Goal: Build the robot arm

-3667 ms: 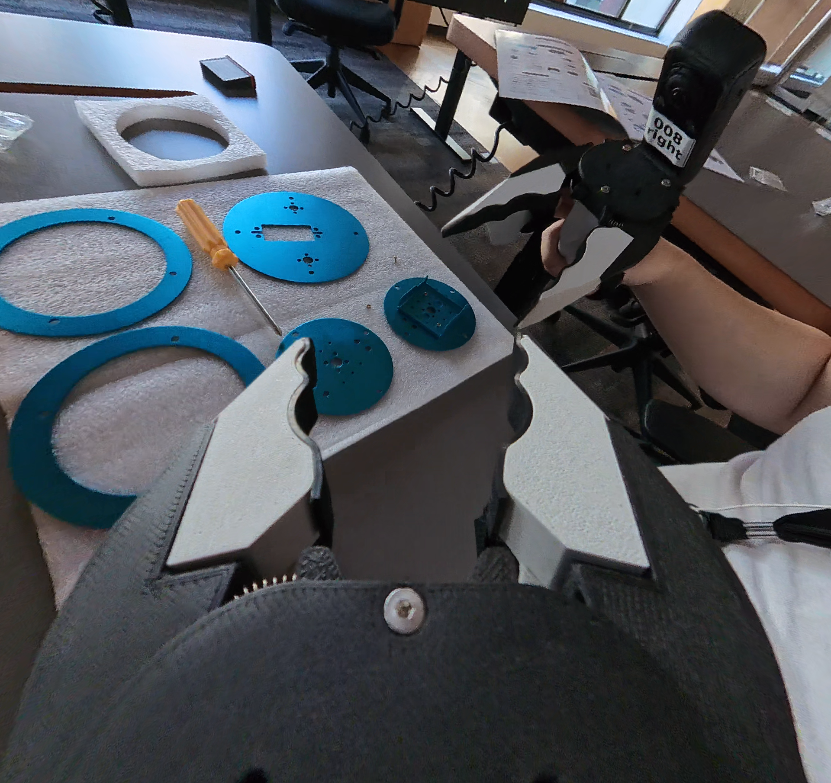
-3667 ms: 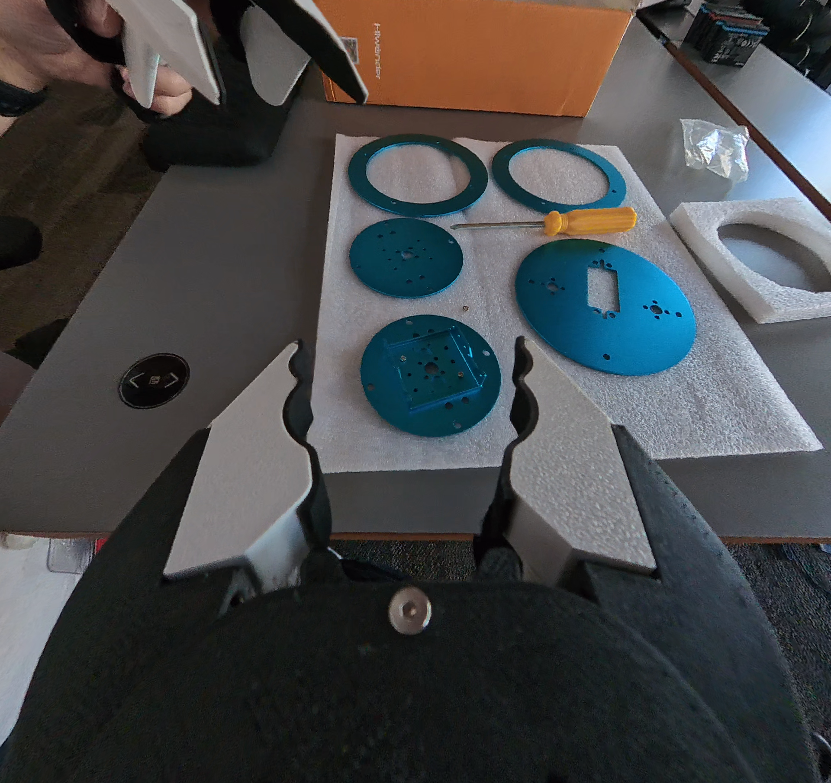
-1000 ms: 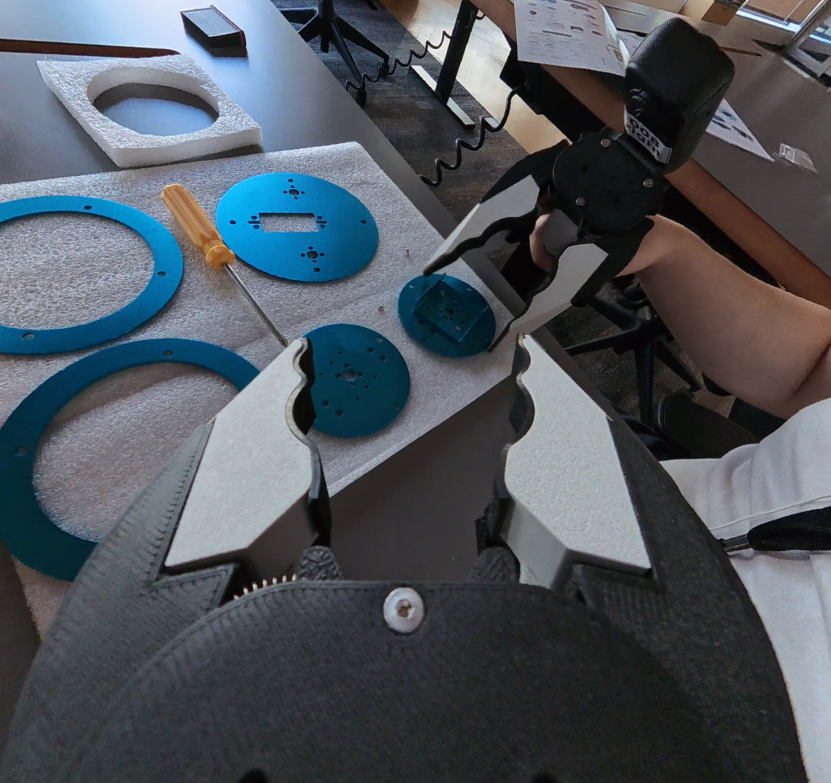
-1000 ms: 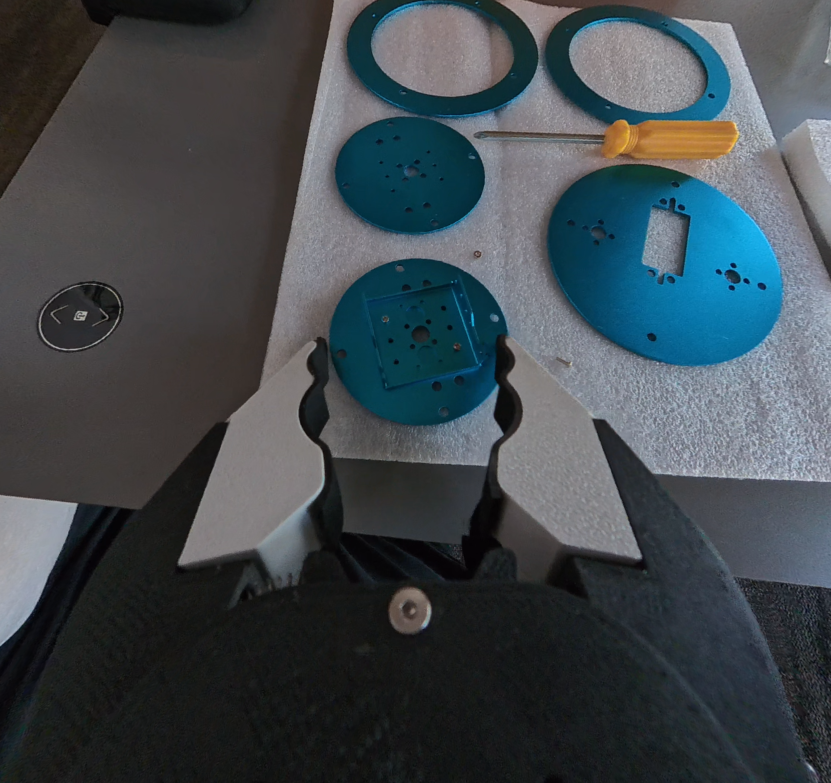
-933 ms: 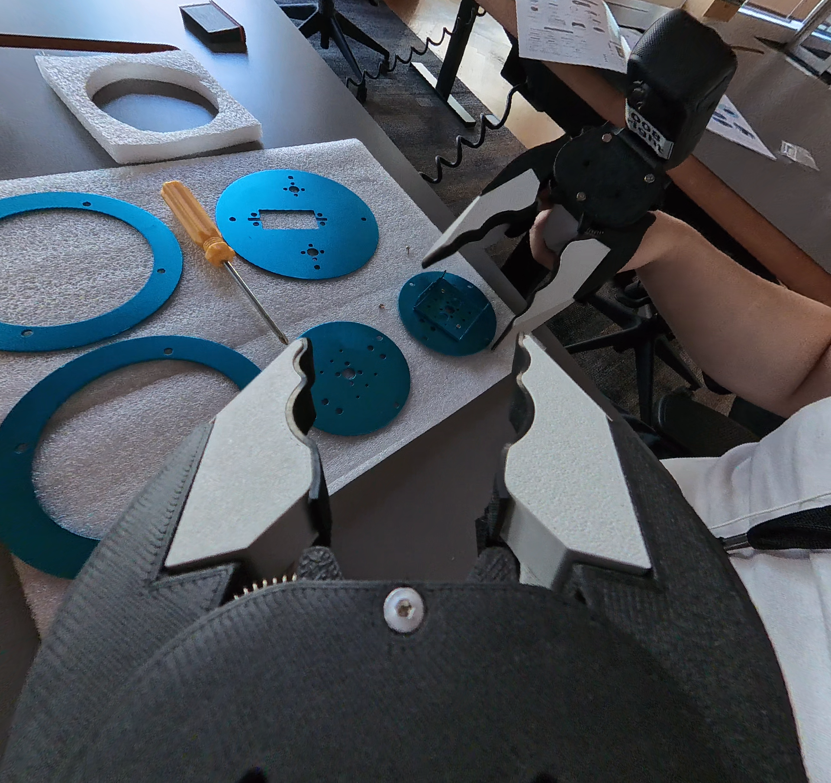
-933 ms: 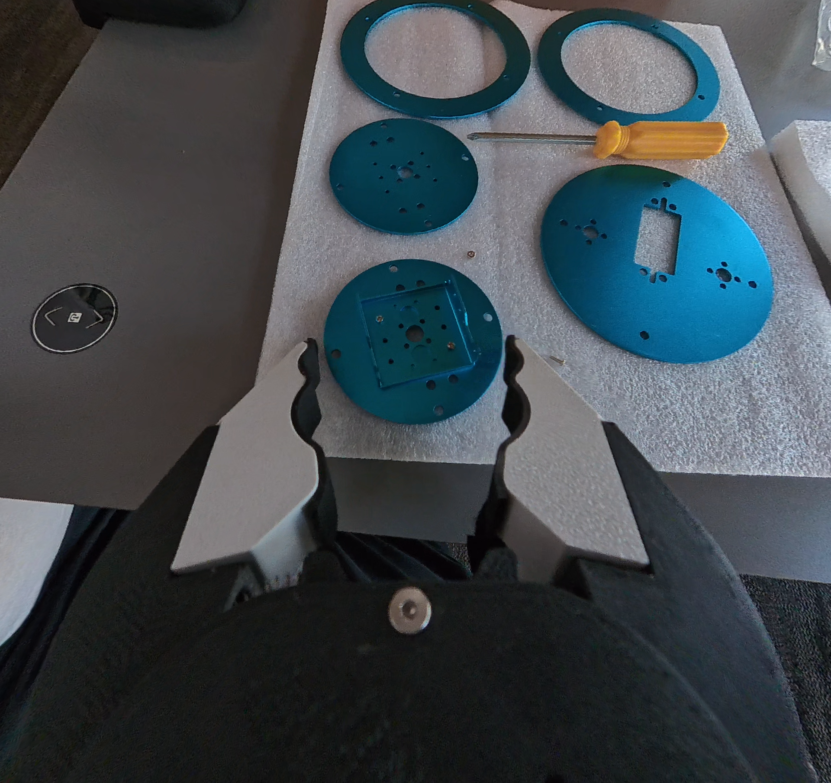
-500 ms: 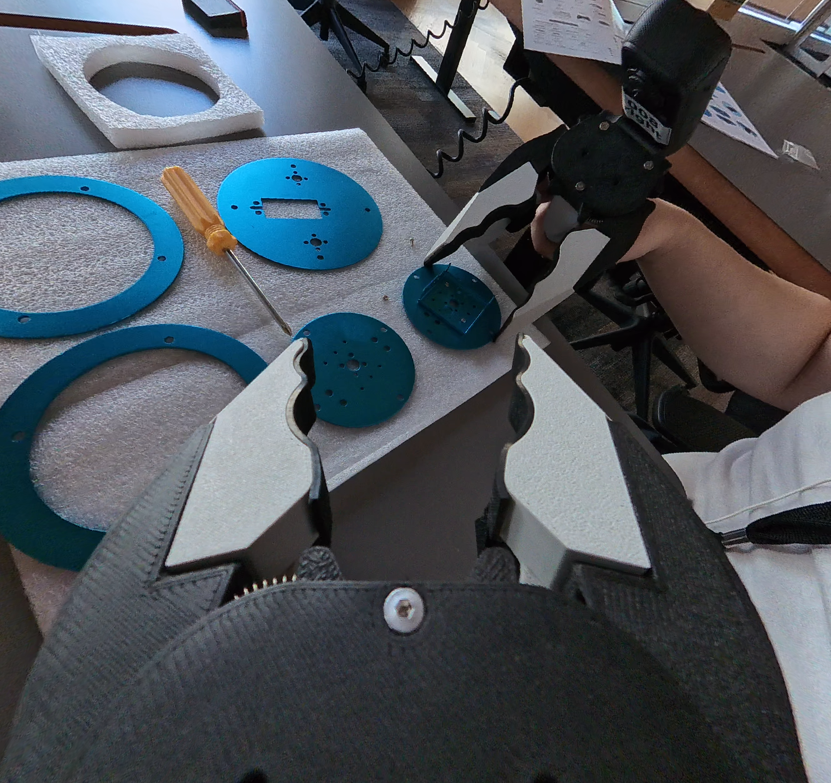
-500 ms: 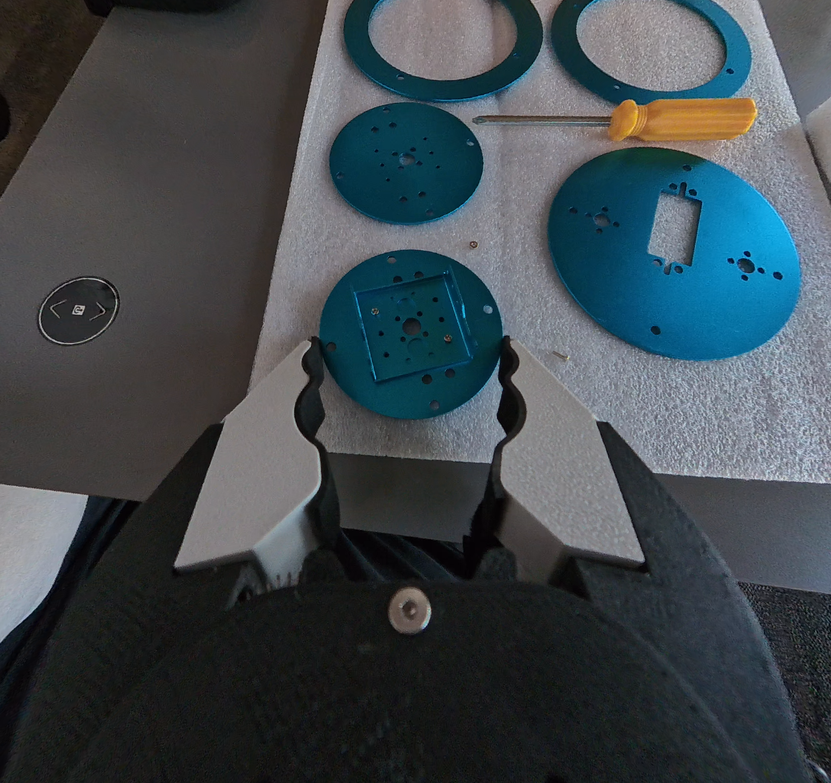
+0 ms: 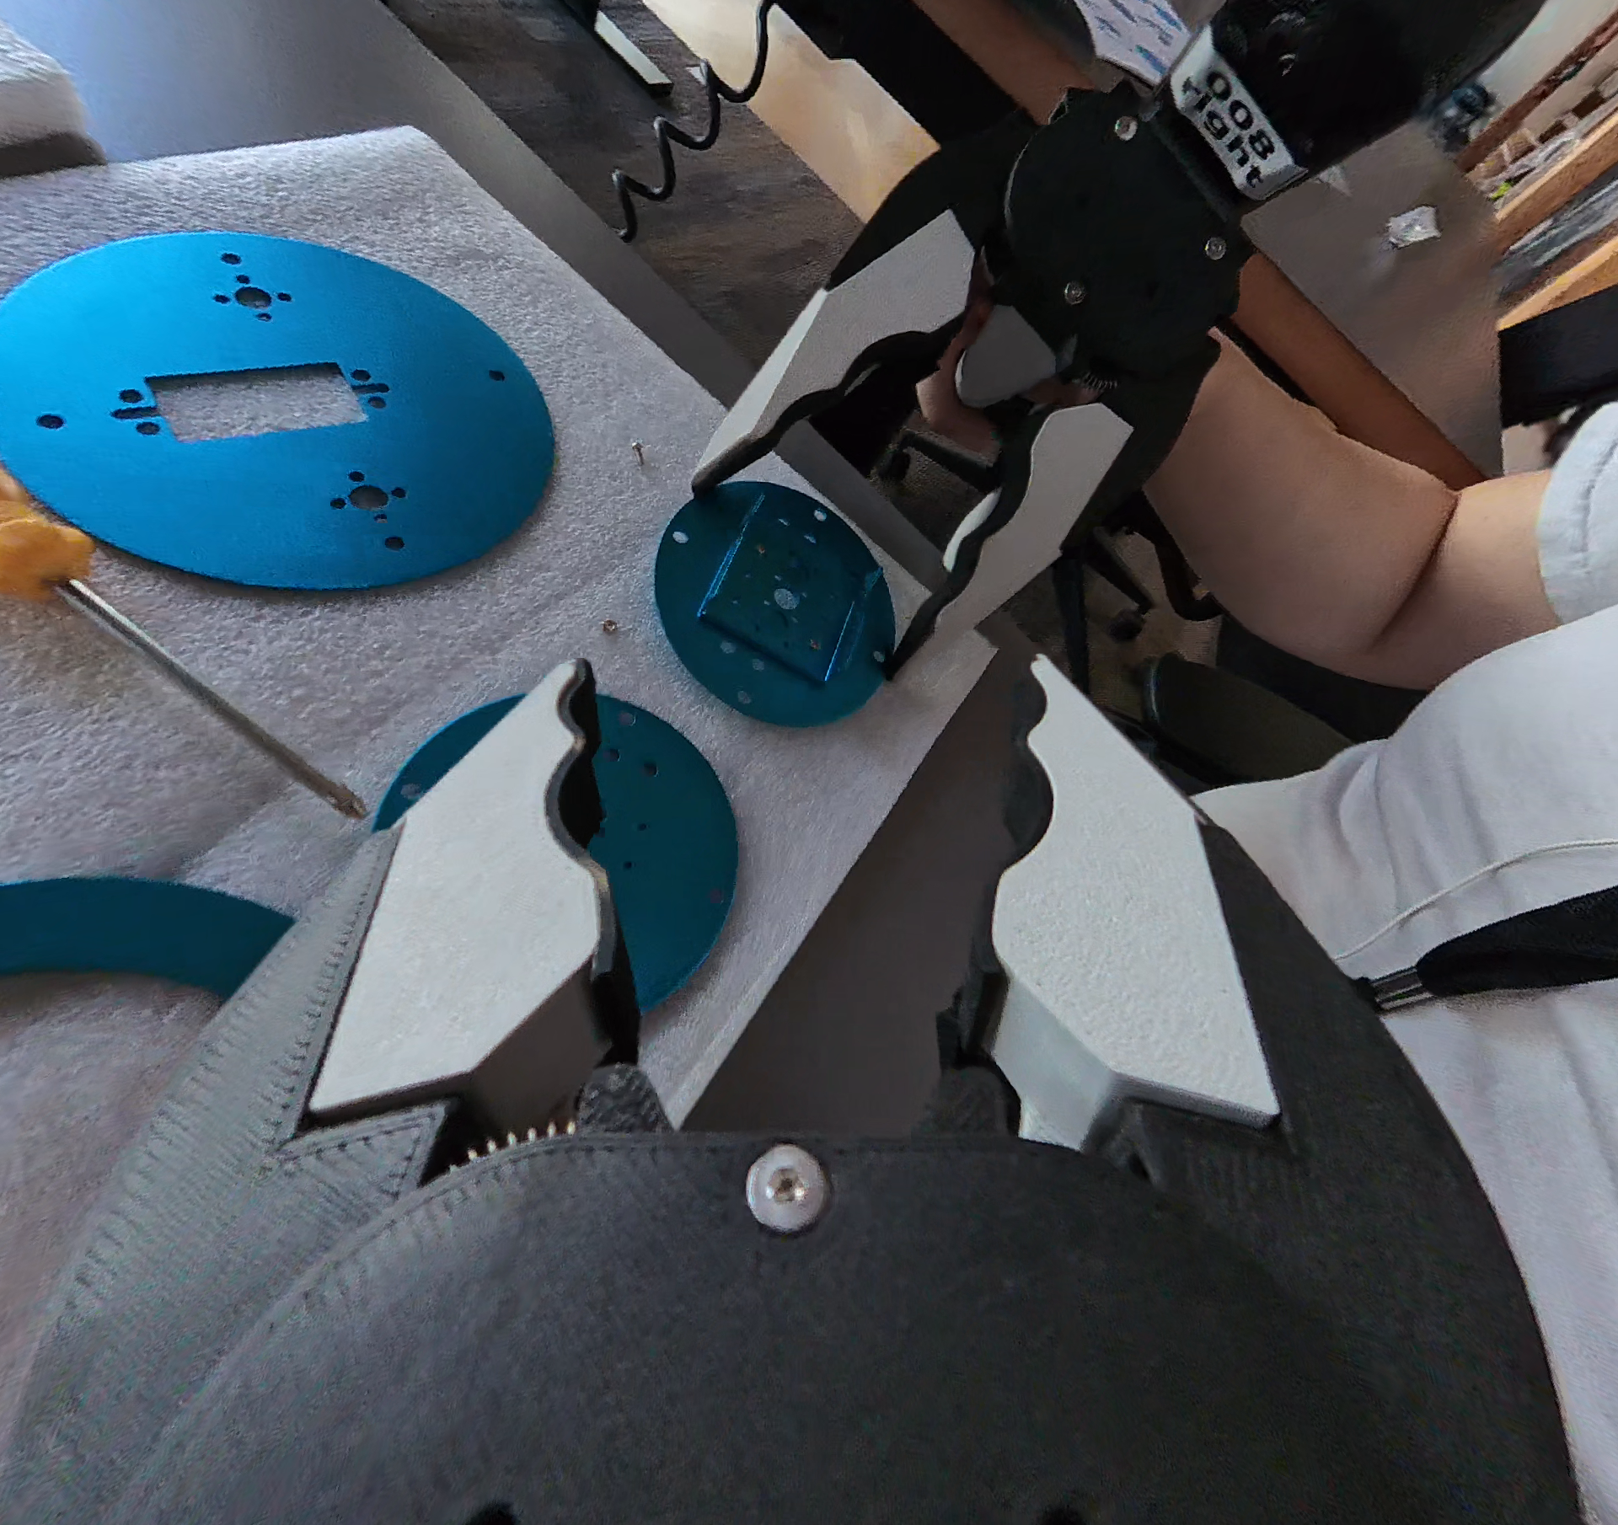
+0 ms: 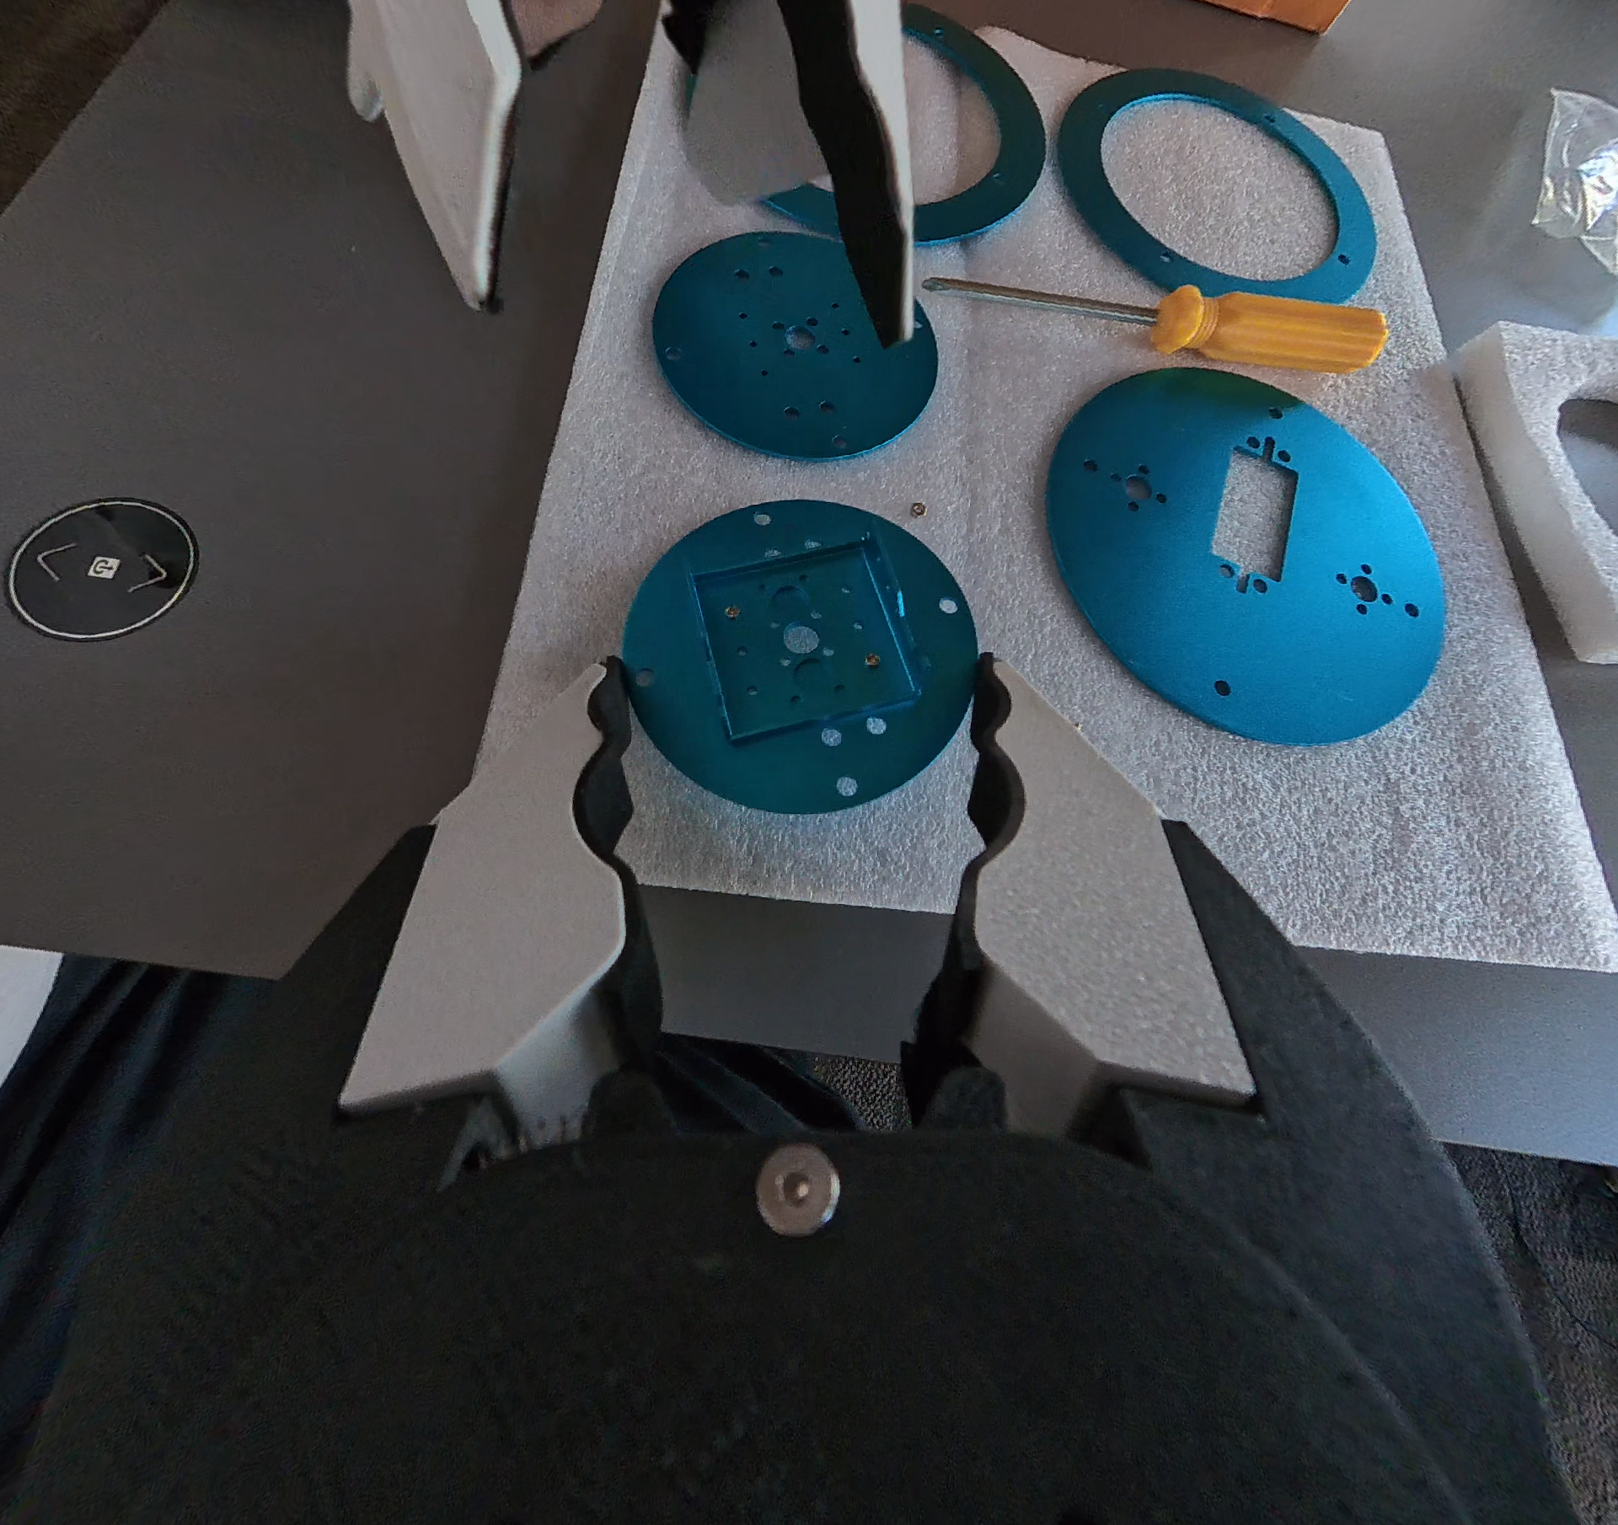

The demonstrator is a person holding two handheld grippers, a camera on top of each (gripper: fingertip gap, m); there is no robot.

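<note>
three blue discs (image 10: 798, 654), two blue rings (image 10: 1217, 183), one yellow screwdriver (image 10: 1269, 334), one foam sheet (image 10: 1226, 826)

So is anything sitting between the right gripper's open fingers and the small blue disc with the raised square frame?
Nothing visible does. The right gripper is open, its fingertips at opposite edges of the blue disc with the square frame on the white foam sheet. The loose tiny screw lies beyond the disc, outside the gap.

On the white foam sheet (image 10: 1138, 826) atop the grey table (image 10: 263, 432), the blue square-framed disc (image 10: 798, 664) lies nearest, the blue perforated disc (image 10: 770, 362) behind it, the large blue slotted disc (image 10: 1243, 555) to its right, the yellow-handled screwdriver (image 10: 1261, 327) and two blue rings (image 10: 1217, 183) farther back.
</note>
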